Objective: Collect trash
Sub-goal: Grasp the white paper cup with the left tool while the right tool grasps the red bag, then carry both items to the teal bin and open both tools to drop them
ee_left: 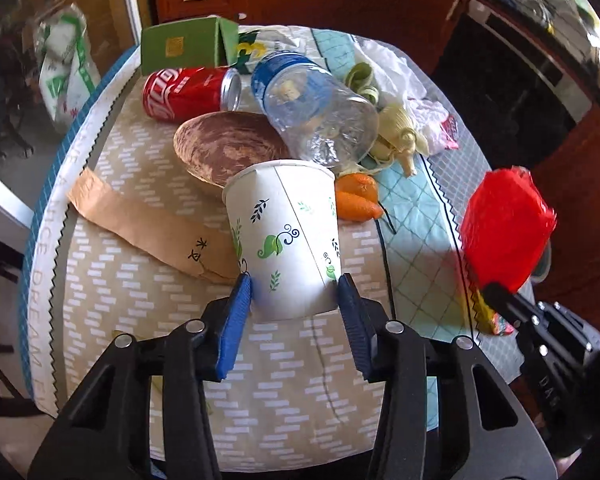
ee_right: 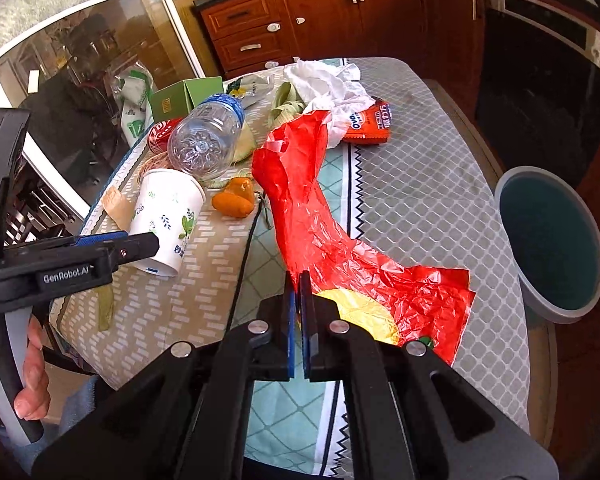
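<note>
A white paper cup [ee_left: 284, 232] with green leaf prints lies on its side on the table. My left gripper [ee_left: 294, 282] has its blue pads pressed on either side of the cup's base. From the right wrist view the same cup [ee_right: 168, 216] rests beside the left gripper [ee_right: 140, 242]. My right gripper [ee_right: 299, 278] is shut on a crumpled red plastic bag [ee_right: 312, 200] that trails across the cloth. In the left wrist view that bag [ee_left: 504, 224] hangs bunched above the right gripper [ee_left: 494, 290]. A yellow wrapper [ee_right: 360, 312] lies under the bag.
Behind the cup lie a clear plastic bottle [ee_left: 312, 112], a red cola can [ee_left: 188, 94], a green box [ee_left: 180, 46], a brown dish [ee_left: 224, 148], orange peel [ee_left: 356, 198], corn husks [ee_left: 396, 132] and a white bag [ee_right: 328, 80]. A grey basin [ee_right: 552, 244] stands right of the table.
</note>
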Action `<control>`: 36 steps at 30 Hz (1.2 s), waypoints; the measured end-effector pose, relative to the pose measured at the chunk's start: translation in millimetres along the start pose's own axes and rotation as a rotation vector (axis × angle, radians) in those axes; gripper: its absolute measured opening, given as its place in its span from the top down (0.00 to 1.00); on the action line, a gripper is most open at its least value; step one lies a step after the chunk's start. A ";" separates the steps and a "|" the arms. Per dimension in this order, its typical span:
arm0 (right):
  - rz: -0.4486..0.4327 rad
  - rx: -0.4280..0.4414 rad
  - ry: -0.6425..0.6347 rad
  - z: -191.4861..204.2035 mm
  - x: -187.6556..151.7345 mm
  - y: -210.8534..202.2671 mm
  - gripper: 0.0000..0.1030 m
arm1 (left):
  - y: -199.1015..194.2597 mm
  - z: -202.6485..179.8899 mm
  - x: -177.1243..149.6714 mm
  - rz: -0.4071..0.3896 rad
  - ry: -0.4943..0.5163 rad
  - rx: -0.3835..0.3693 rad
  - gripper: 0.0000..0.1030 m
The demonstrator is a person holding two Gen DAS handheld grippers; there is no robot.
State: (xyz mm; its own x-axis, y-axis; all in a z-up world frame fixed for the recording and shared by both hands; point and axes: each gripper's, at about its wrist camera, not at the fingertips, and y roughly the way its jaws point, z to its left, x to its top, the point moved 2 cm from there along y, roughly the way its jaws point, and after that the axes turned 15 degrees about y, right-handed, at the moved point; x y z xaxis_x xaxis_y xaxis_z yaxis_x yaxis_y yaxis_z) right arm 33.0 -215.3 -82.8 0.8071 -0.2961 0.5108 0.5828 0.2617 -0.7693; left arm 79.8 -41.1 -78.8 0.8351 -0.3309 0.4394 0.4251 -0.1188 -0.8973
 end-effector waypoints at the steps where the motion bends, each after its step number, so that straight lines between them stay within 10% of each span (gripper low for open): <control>1: 0.001 0.006 0.009 -4.2 0.7 -1.2 0.98 | -1.7 -4.2 -0.5 0.001 0.026 0.001 0.64; 3: 0.001 0.015 0.025 -11.3 2.2 -3.7 0.98 | -13.8 -11.6 0.1 -0.025 0.090 0.032 1.00; 8: -0.018 0.044 0.041 -19.6 9.6 -14.3 0.98 | -25.7 -17.7 4.6 -0.004 0.176 0.022 0.99; 12: -0.026 0.045 0.041 -22.9 11.0 -15.9 0.98 | -9.6 -12.8 5.0 0.049 0.141 0.068 0.91; 14: -0.022 0.045 0.037 -21.5 9.4 -14.4 0.98 | -9.5 -9.2 7.5 0.022 0.104 0.064 0.36; 15: -0.018 0.046 0.036 -21.1 8.9 -13.4 0.98 | -10.4 -7.9 10.7 0.006 0.098 0.078 0.31; 27: 0.000 0.048 0.047 -28.4 16.8 -6.8 0.98 | 30.4 -9.2 28.1 0.070 0.082 0.143 0.30; 36: 0.001 0.043 0.078 -45.1 30.7 -8.9 0.98 | 19.6 -3.4 25.8 0.050 0.094 0.089 0.48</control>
State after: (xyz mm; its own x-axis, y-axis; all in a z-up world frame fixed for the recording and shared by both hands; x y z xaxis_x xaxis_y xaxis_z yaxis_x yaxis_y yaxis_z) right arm 48.3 -268.1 -77.5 0.7989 -0.3662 0.4772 0.5868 0.3004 -0.7519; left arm 108.4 -55.2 -85.2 0.8217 -0.4207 0.3845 0.4165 -0.0174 -0.9090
